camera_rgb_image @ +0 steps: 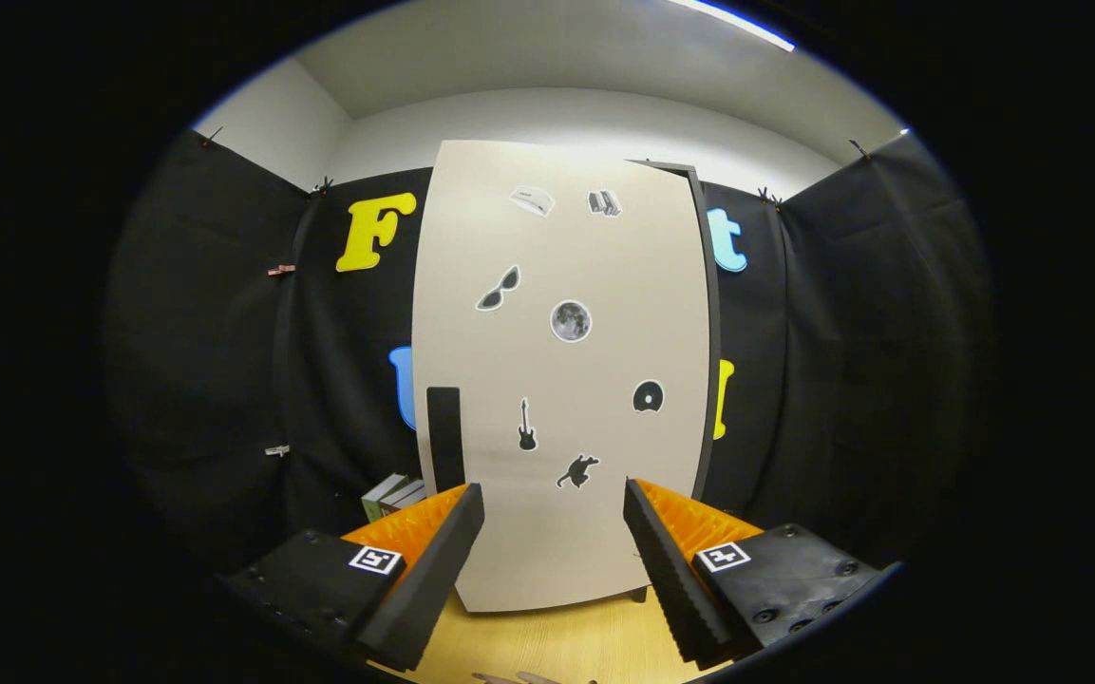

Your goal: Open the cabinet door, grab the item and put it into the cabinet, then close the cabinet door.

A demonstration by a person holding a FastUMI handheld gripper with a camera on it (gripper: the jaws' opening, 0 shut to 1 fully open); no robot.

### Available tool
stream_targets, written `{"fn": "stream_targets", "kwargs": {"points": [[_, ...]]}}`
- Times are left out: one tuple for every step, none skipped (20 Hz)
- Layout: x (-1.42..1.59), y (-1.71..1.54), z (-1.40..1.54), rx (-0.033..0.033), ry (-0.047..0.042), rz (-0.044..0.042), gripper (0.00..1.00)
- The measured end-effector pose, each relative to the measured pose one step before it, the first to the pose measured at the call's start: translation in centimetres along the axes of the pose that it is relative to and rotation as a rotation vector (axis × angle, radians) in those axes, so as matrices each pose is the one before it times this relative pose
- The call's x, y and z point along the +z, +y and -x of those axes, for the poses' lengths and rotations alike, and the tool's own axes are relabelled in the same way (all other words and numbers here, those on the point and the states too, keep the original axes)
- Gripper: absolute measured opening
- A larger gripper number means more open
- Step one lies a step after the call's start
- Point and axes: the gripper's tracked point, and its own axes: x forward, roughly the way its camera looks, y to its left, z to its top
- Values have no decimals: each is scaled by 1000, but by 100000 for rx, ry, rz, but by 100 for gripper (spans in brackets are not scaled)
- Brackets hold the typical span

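A tall cabinet stands straight ahead of my fingers on a wooden table [556,636]. Its pale door [561,380] faces me, covered with several small stickers. A dark vertical handle [444,437] sits near the door's left edge. The door looks slightly ajar, with the dark cabinet edge [710,332] showing along its right side. My gripper [555,503] is open, a short way in front of the door, nothing between its fingers. Small stacked boxes or books [393,496] lie on the table left of the cabinet, just beyond my left finger.
Black cloth walls close in the booth on the left, right and behind the cabinet. Fingertips of a person's hand [523,678] show at the near edge of the table below the gripper.
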Motion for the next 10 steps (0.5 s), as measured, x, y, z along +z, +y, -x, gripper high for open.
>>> {"fn": "stream_targets", "kwargs": {"points": [[-36, -118, 45, -192, 33, 161, 96], [24, -73, 91, -199, -32, 87, 96], [-17, -54, 85, -246, -36, 33, 96], [-22, -71, 120, -294, 134, 73, 96], [51, -93, 85, -361, -54, -64, 96], [7, -9, -19, -242, 25, -119, 96], [-181, -44, -39, -154, 100, -75, 96], [-8, -33, 15, -86, 85, 27, 96], [30, -52, 153, -117, -84, 68, 96], [73, -26, 43, -115, -267, 84, 96]]}}
